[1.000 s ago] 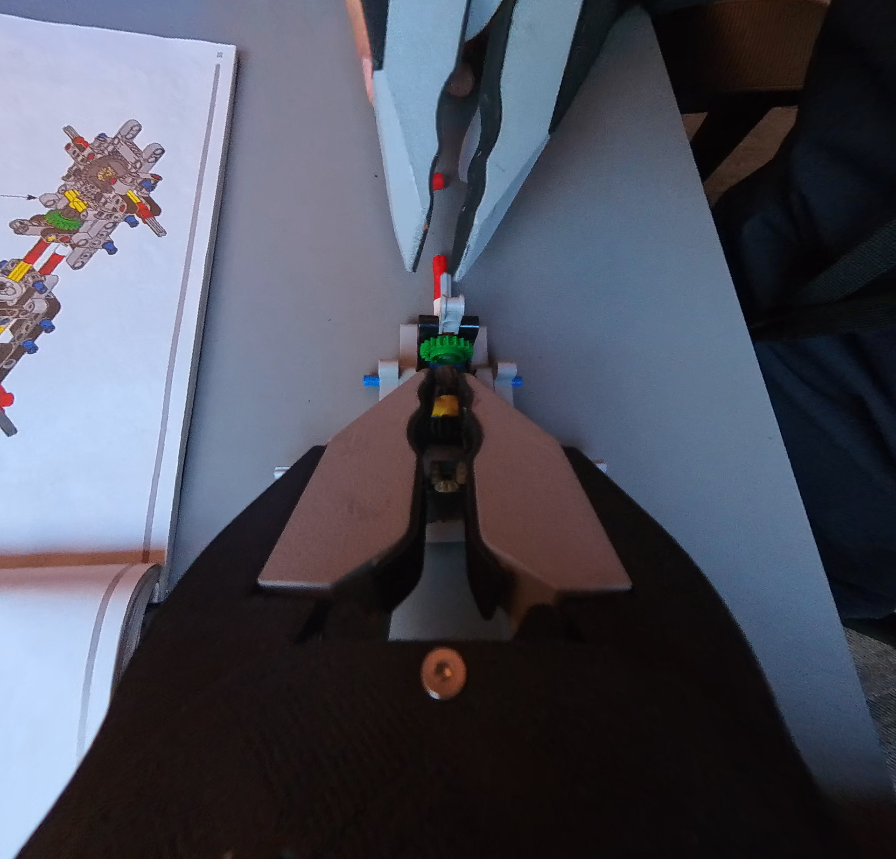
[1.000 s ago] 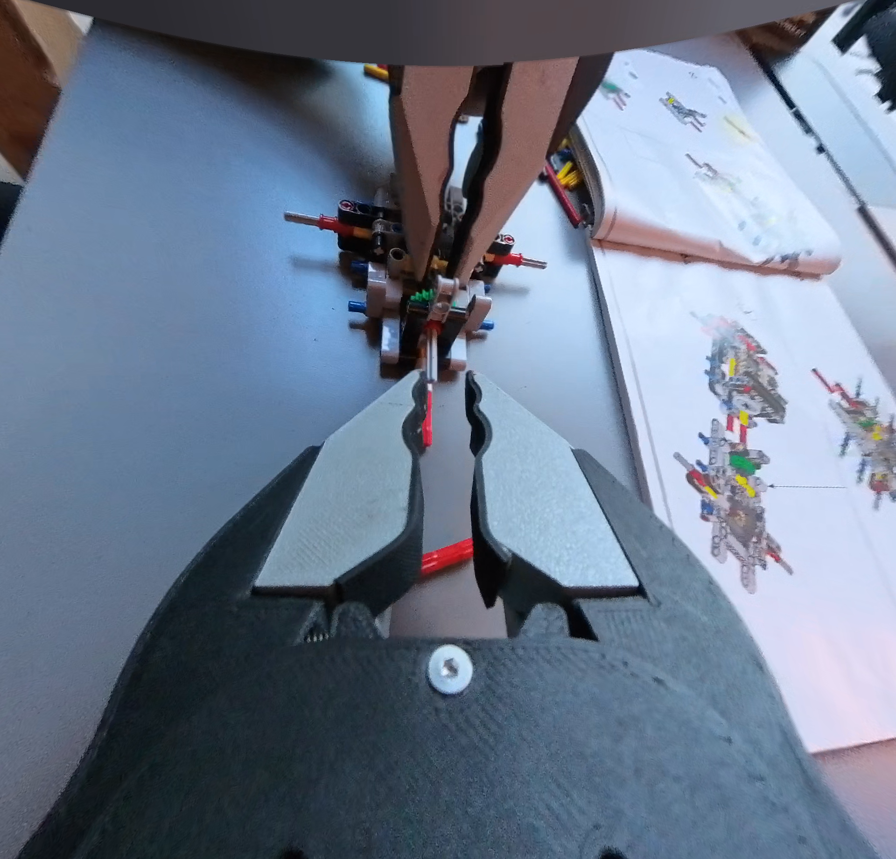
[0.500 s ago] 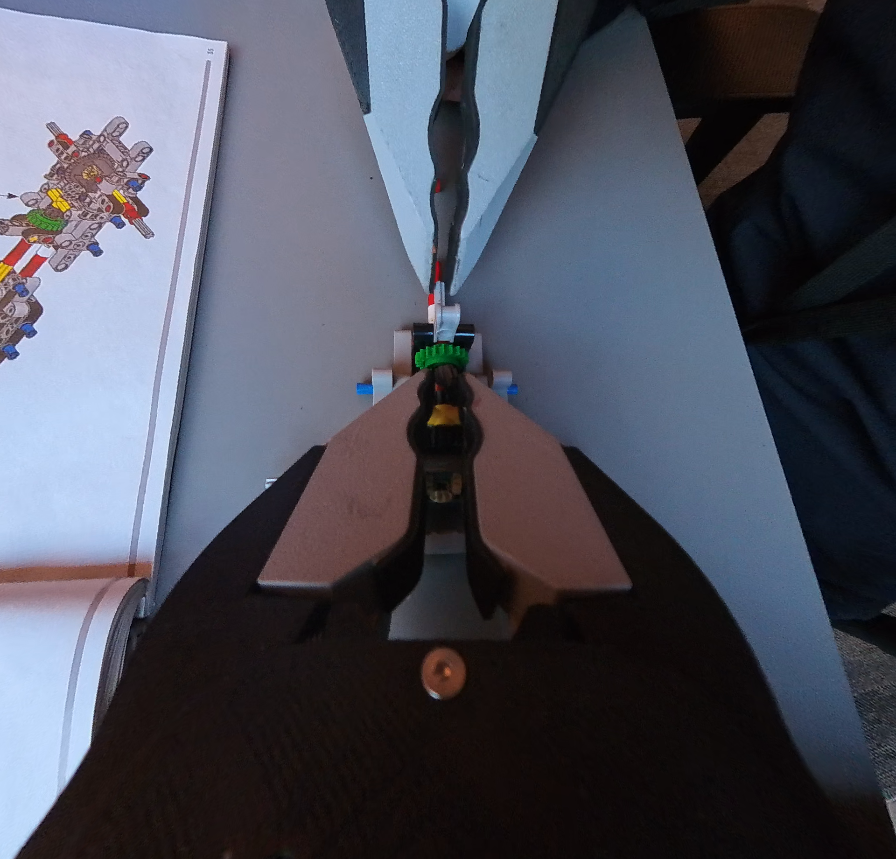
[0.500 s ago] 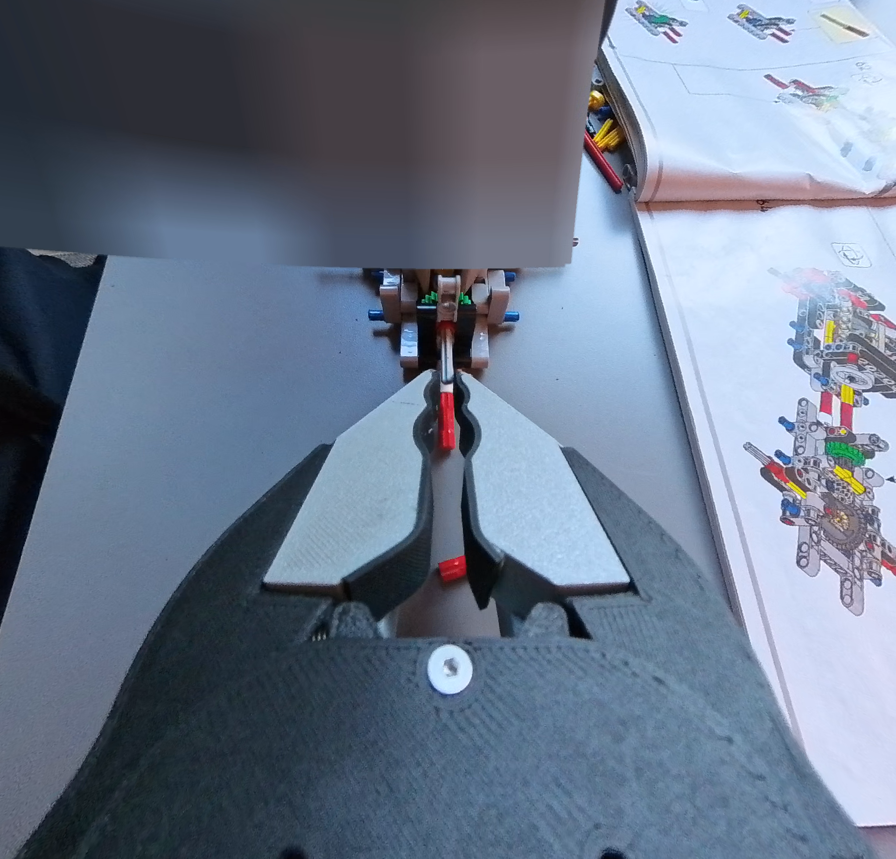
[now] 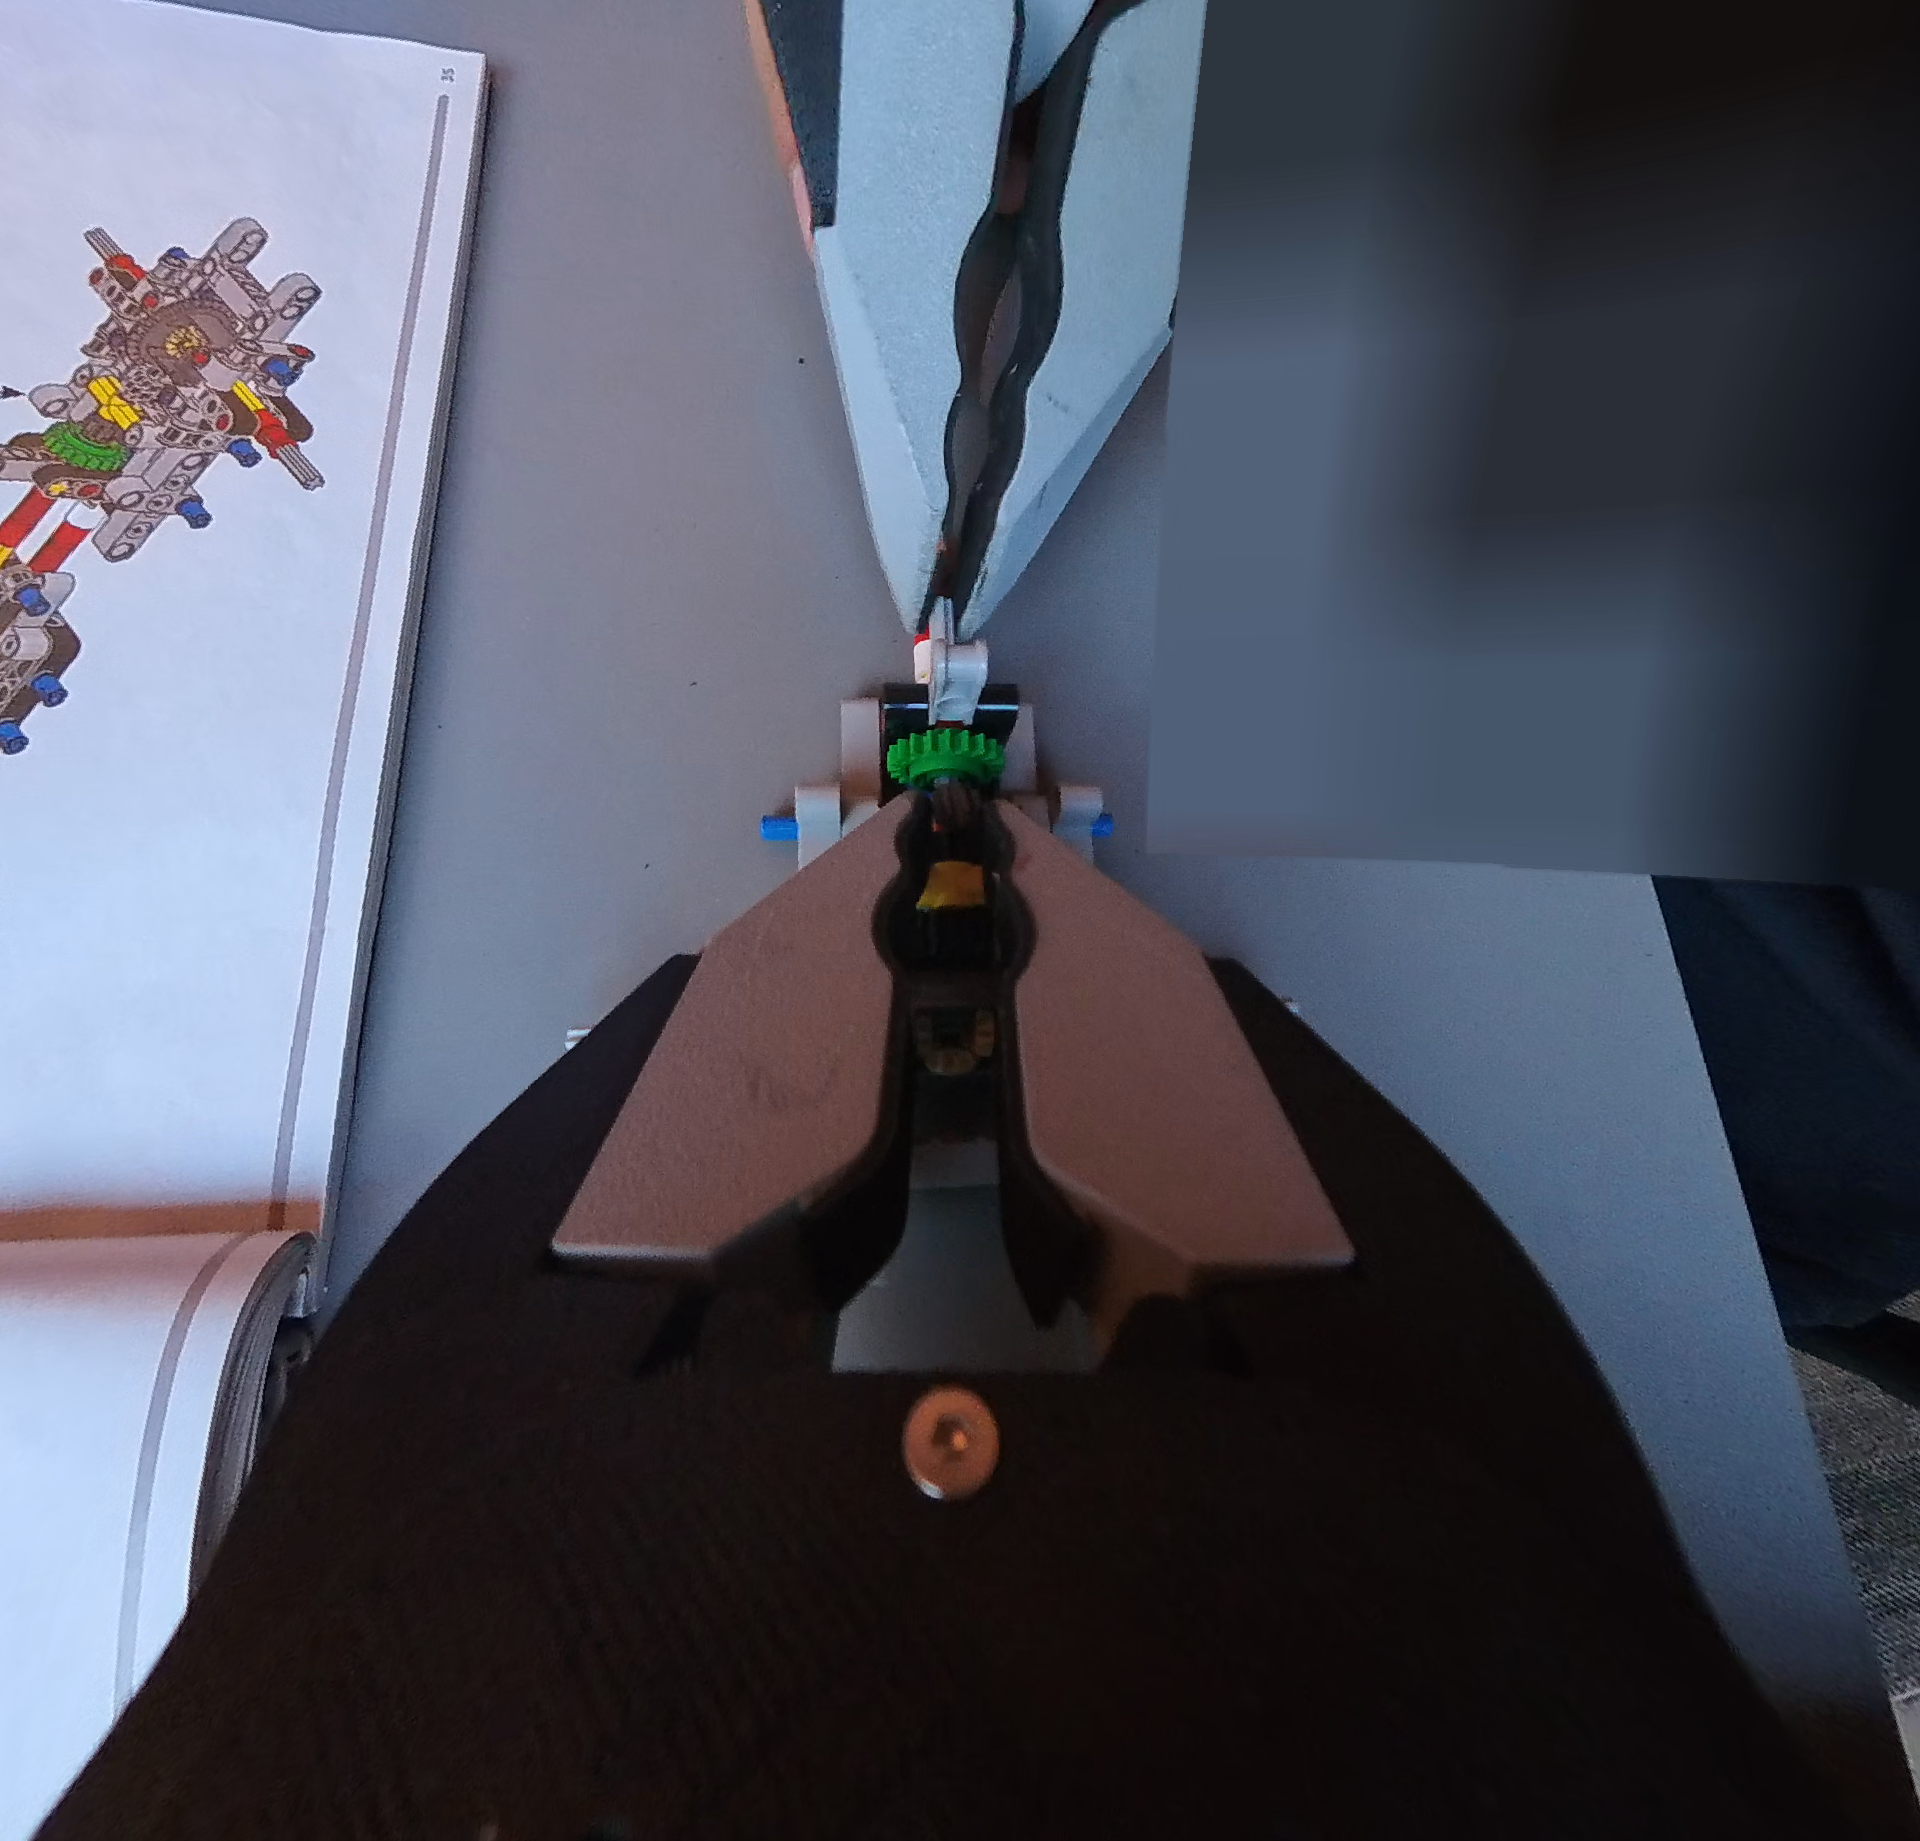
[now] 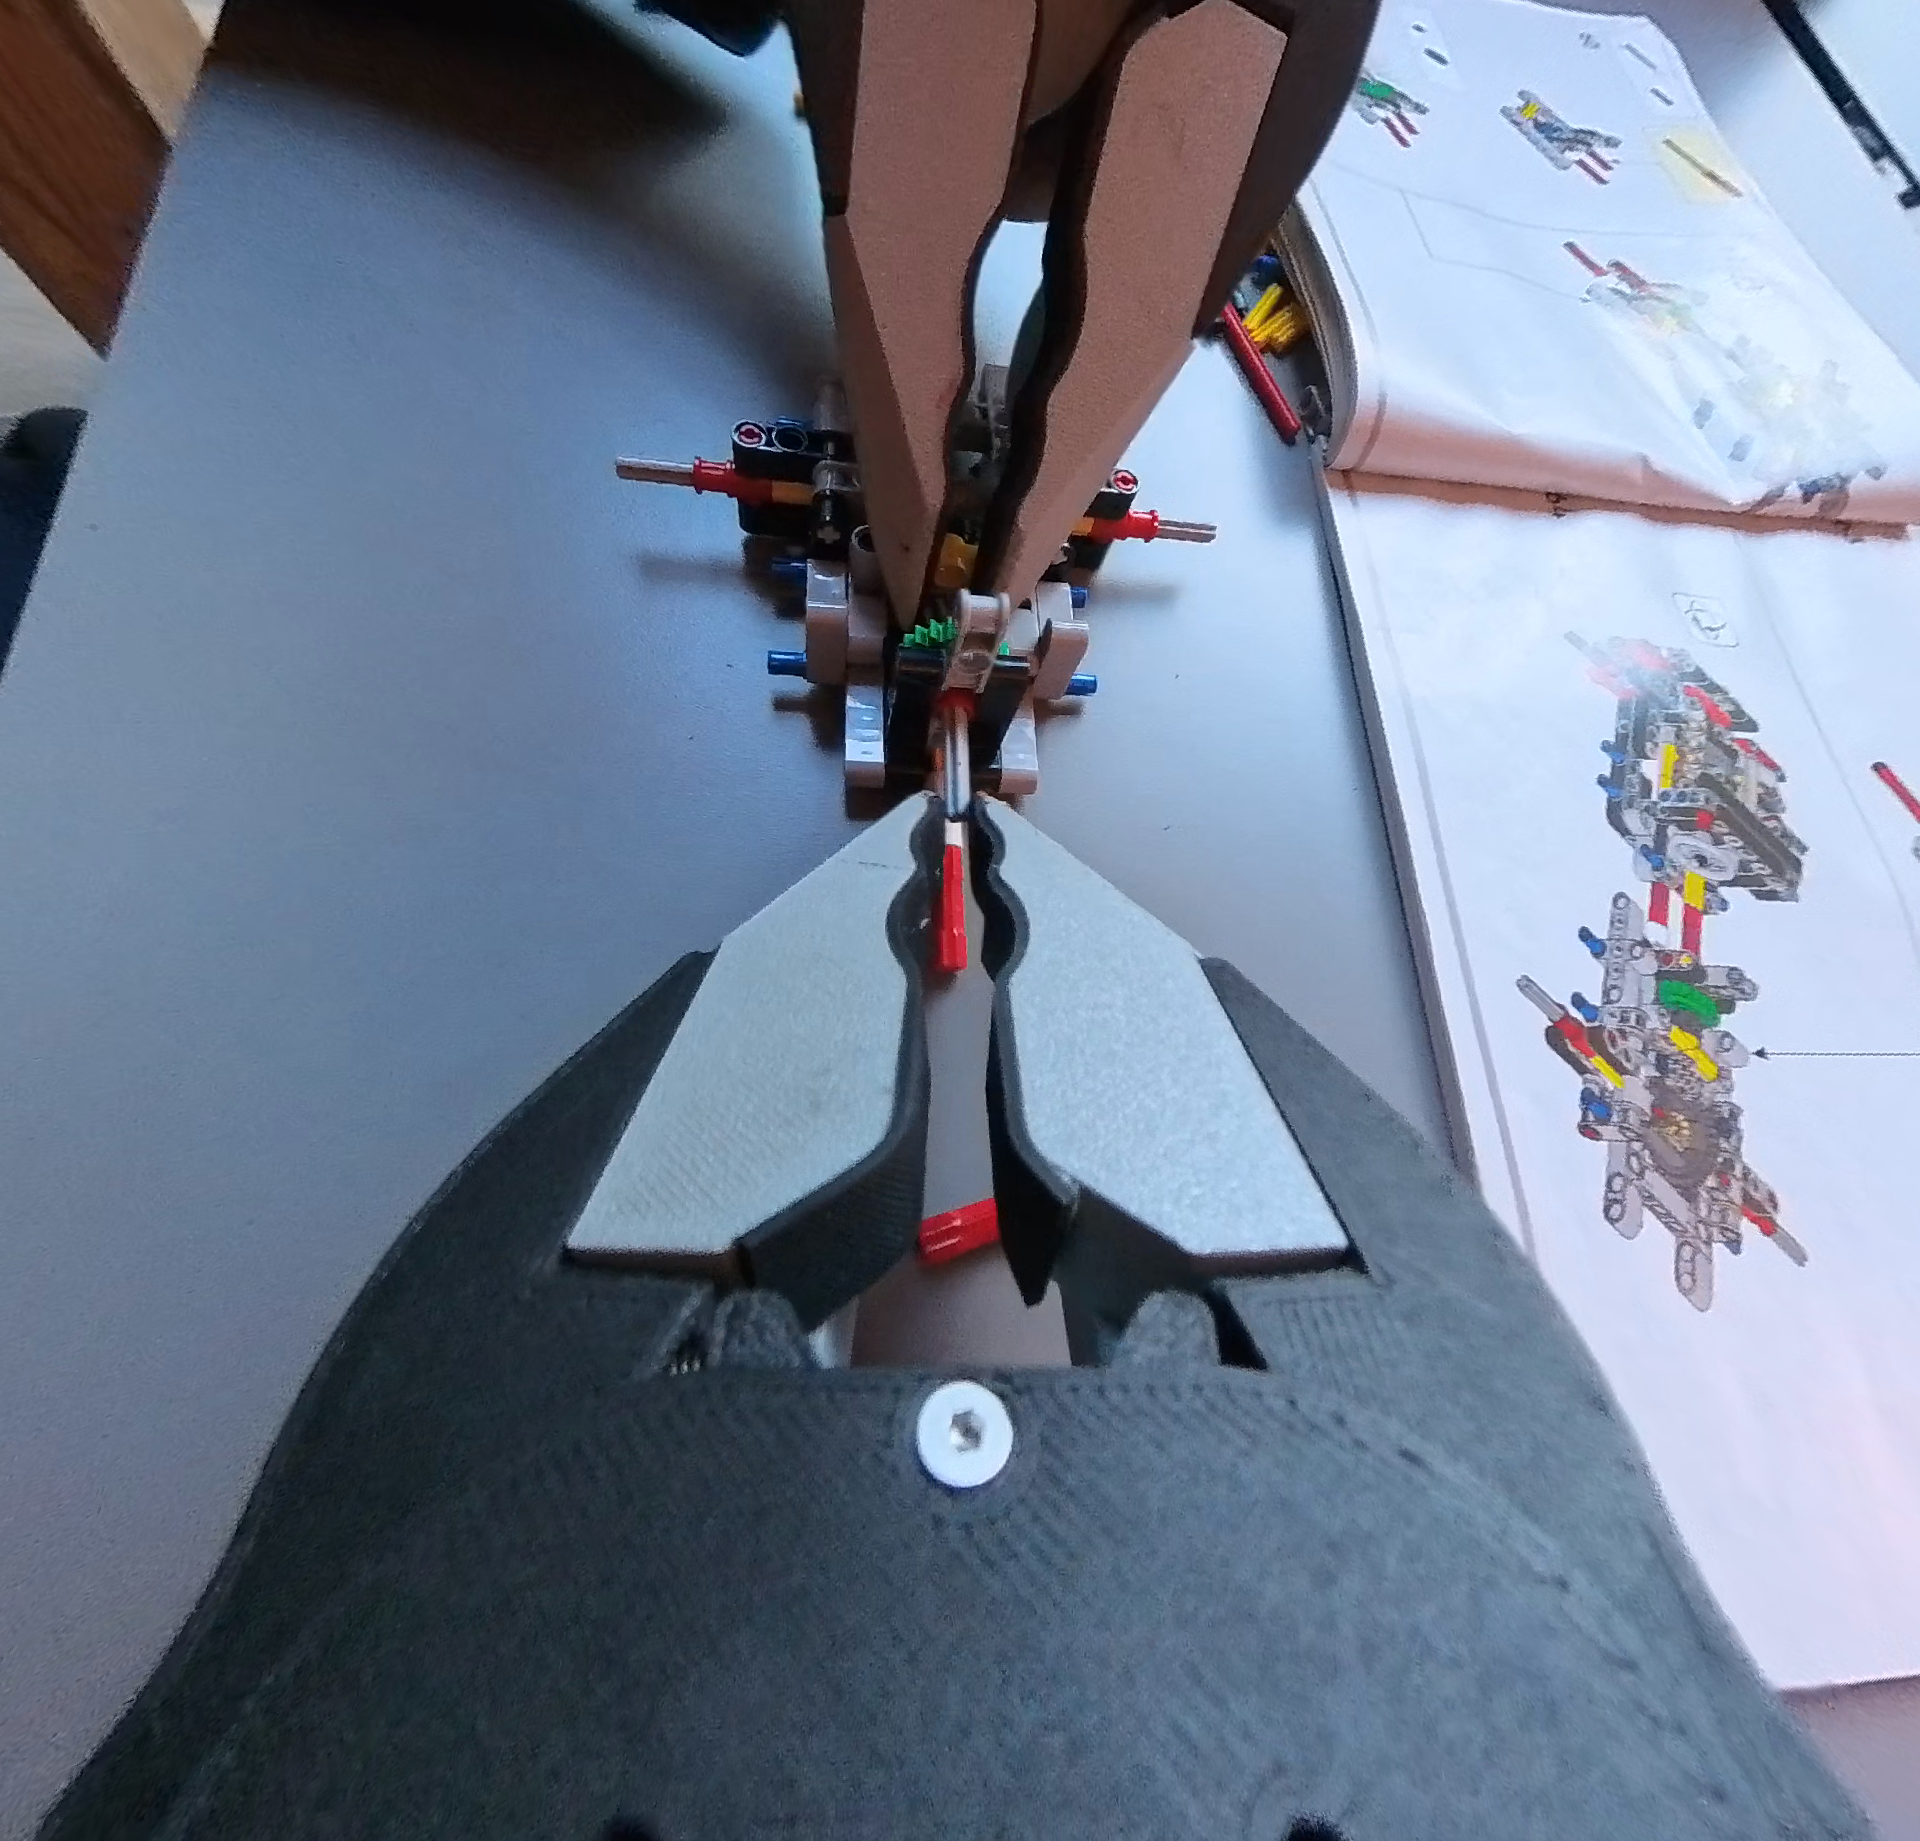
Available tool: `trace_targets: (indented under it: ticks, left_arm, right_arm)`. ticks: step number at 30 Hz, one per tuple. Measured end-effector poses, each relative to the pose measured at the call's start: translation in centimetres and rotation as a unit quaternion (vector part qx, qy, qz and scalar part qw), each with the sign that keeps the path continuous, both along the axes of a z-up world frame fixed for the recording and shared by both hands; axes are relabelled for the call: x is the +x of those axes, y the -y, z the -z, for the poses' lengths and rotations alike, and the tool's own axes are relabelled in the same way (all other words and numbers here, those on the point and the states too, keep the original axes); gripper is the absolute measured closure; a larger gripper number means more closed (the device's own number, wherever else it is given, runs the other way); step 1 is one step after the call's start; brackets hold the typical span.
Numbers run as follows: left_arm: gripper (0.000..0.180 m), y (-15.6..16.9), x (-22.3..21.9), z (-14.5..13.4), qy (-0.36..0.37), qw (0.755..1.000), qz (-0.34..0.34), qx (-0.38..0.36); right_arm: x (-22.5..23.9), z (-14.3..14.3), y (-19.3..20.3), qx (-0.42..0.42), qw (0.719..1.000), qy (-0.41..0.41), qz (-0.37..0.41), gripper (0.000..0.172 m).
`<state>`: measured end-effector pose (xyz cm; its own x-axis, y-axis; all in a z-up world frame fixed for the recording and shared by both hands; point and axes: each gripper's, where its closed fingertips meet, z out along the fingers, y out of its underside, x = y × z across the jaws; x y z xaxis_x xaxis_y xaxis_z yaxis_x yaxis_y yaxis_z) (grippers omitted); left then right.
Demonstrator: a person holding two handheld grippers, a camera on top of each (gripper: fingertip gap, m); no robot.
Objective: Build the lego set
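Right gripper (image 6: 957, 815) closed since earlier, pinching one red axle (image 6: 948, 908); left gripper (image 5: 951, 825) clamps one brick assembly (image 6: 940, 669).

A grey worktop (image 6: 416, 752) carries a toy brick assembly (image 6: 935, 648) of light grey and black beams, with a bright green gear (image 5: 943, 757), blue pins, a yellow piece and red-tipped grey axles. The left claw (image 5: 951, 815) has tan fingers on a black textured body. The right claw (image 6: 954, 815) has pale grey fingers on a dark grey woven-textured body, pressed on a red and grey axle (image 6: 951, 898). A white instruction booklet (image 6: 1662, 856) shows multicoloured diagrams.
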<state>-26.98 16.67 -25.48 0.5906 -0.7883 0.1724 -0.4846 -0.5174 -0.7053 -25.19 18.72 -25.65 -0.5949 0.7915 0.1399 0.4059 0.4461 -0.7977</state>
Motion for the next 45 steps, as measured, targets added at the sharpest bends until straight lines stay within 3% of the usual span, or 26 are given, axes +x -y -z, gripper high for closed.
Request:
trace_targets:
  ticks: [30,45]
  left_arm:
    - [0.175,0.1,-0.7,-0.2,-0.003,0.997,0.037,0.071]
    - [0.176,0.9,-0.8,-0.2,-0.021,0.999,0.013,0.020]
  right_arm:
    - [-0.1,-0.1,0.3,0.053,0.998,-0.044,-0.010,0.171]
    - [-0.6,-0.1,0.5,0.051,0.998,-0.039,0.004,0.171]
